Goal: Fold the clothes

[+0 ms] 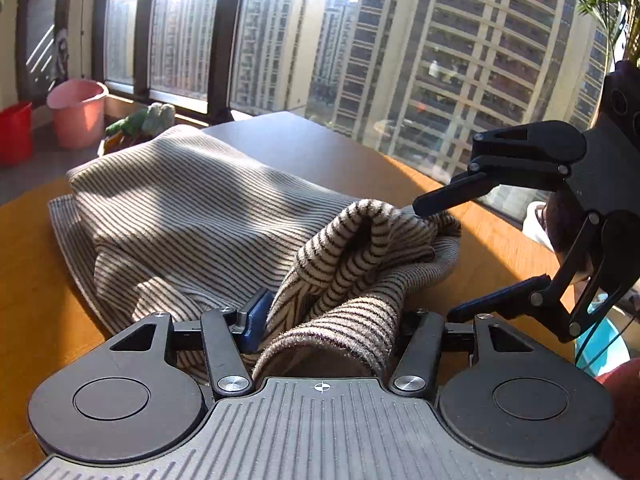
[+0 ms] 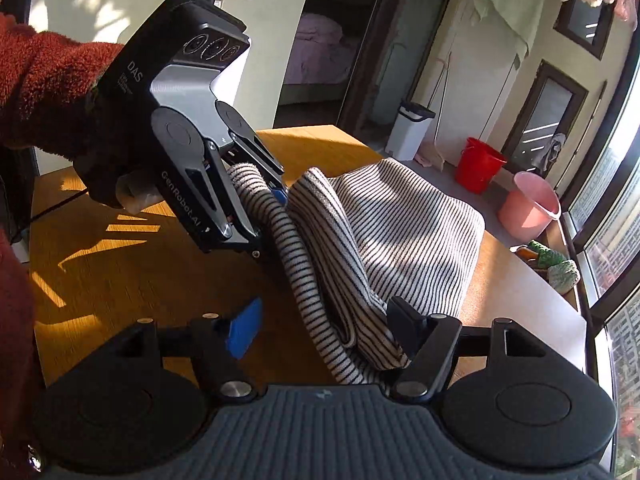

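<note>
A striped beige-and-dark knit garment [image 1: 180,200] lies heaped on the wooden table [image 1: 32,280]. My left gripper [image 1: 330,316] is closed on a bunched, rolled part of it, with cloth filling the space from the blue pad to the other finger. In the right wrist view the same left gripper [image 2: 268,200] is held by a hand in a red fleece sleeve, and the striped roll runs through its jaws. My right gripper [image 2: 324,324] stands open. The garment [image 2: 400,220] rests against its black finger, and its blue pad is clear of the cloth. It is also open on the right [image 1: 436,256].
The table [image 2: 100,280] ends at a window wall. A pink bucket [image 1: 78,114] and a red bucket [image 1: 14,132] stand on the floor beyond. Green-and-white gloves [image 2: 556,264] lie on the sill. A white bin [image 2: 412,128] stands by the doorway.
</note>
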`<state>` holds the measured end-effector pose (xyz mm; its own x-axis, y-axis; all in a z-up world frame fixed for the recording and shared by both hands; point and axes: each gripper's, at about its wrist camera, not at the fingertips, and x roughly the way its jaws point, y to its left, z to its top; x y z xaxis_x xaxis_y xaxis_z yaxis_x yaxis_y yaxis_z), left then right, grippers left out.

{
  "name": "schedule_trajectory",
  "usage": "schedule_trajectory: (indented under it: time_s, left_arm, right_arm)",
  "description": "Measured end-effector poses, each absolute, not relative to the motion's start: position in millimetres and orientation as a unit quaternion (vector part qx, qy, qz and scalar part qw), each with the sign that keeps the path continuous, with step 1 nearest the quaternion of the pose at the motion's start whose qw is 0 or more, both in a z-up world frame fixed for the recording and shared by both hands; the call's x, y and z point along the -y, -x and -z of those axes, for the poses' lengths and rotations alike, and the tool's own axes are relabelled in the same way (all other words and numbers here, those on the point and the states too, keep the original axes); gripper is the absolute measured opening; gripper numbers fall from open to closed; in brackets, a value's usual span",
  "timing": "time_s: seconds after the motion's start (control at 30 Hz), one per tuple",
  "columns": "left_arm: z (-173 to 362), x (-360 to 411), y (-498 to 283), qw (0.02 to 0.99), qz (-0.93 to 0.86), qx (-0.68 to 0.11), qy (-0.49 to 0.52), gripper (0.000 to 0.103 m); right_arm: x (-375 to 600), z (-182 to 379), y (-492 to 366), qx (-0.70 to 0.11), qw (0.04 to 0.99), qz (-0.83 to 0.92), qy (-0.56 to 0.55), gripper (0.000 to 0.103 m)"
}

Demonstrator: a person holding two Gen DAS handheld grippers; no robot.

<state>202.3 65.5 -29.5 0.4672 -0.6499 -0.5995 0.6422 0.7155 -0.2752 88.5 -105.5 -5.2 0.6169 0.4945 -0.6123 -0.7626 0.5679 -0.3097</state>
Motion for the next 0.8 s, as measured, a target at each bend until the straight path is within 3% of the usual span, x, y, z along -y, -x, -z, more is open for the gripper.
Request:
schedule_trajectory:
  time_s: [0.1,0.13,0.17,0.27,0.33,0.43,0.63,0.77,0.8]
  left_arm:
    - [32,-73,-207,0.852,0.376,-0.361,0.046,0.060]
    - [32,-75,-209,0.850,0.376,-0.363,0.059,0.060]
    - [33,-78,-211,0.849,0.375,-0.366,0.073,0.060]
    - [23,-91,-201,0.847,0.388,-0.357,0.074,0.062]
    - [12,-109,-194,0.847,0.400,-0.340,0.085,0.081]
    - [-4,-143,-195,0.853,0.400,-0.310,0.132,0.086]
    - [14,-152,-257,0.822,0.386,-0.323,0.267,0.066]
    - [57,-151,-305,0.771,0.357,-0.410,0.331,0.064]
    - [68,-154,-314,0.758,0.348,-0.428,0.347,0.059]
  right_arm:
    - [88,28,-96,-0.181,0.861,-0.320,0.351,0.071]
    - [82,33,-104,-0.176,0.864,-0.310,0.355,0.064]
    - [79,35,-115,-0.194,0.864,-0.315,0.342,0.044]
    - [81,27,-129,-0.242,0.856,-0.342,0.301,0.029]
    - [85,19,-124,-0.247,0.851,-0.347,0.307,0.027]
    - [90,3,-111,-0.250,0.842,-0.349,0.327,0.027]
    - [77,-37,-99,-0.266,0.801,-0.365,0.392,0.027]
    - [62,-69,-104,-0.245,0.782,-0.363,0.444,0.027]
    - [56,-76,-109,-0.235,0.779,-0.361,0.454,0.027]
